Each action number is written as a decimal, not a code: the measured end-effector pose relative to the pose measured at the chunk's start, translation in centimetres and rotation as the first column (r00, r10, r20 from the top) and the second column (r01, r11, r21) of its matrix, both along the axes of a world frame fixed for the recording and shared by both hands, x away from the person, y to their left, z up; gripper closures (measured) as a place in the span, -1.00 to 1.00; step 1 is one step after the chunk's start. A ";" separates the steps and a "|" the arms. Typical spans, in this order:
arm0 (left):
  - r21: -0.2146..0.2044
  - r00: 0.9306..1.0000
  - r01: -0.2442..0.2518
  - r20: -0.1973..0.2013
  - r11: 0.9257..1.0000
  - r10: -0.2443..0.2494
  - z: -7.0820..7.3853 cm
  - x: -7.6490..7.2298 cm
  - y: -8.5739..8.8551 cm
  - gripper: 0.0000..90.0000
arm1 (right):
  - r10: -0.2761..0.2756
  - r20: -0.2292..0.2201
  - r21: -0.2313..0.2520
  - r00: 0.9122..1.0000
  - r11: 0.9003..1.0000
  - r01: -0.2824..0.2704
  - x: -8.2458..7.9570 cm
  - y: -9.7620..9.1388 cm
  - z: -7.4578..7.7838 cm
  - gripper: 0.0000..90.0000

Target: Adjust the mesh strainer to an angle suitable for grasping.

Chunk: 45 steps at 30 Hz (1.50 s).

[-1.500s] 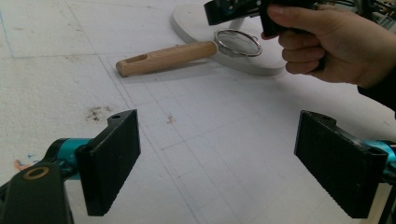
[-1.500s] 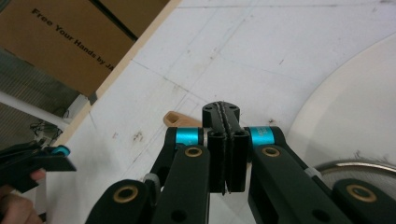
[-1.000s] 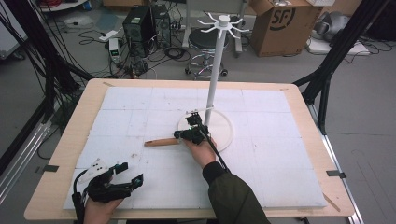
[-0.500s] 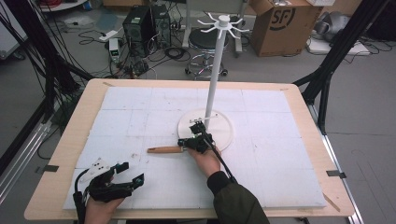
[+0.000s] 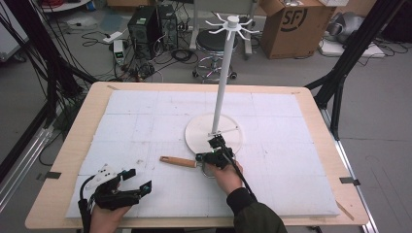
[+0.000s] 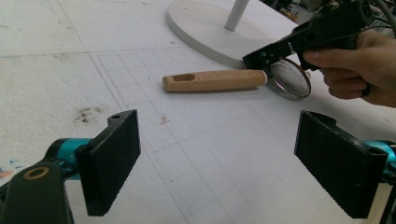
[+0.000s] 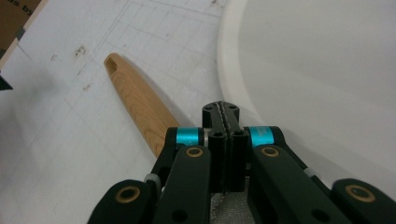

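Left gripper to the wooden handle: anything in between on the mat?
Nothing visible. The left gripper is open, and bare mat lies between it and the wooden handle. The right gripper sits at the handle's far end by the metal ring, beside the stand base, not in the path.

Pale wooden handle (image 5: 178,161) on a white, faintly gridded mat (image 5: 145,121); counter (image 5: 82,126) edge light wood. White stand (image 5: 214,132). Both tools black with teal accents: left tool (image 5: 138,180), right tool (image 5: 210,156).
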State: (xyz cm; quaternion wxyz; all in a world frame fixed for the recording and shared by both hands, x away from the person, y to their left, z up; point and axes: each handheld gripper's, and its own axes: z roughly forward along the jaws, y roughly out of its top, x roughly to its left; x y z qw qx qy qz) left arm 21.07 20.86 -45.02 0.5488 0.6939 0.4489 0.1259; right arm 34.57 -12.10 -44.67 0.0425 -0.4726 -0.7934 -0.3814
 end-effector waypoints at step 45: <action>0.003 1.000 -0.001 -0.007 1.000 0.001 -0.2 0.3 -0.2 -0.67 | -0.027 -0.015 0.039 1.000 0.999 0.027 -5.1 -8.8 -0.4 1.00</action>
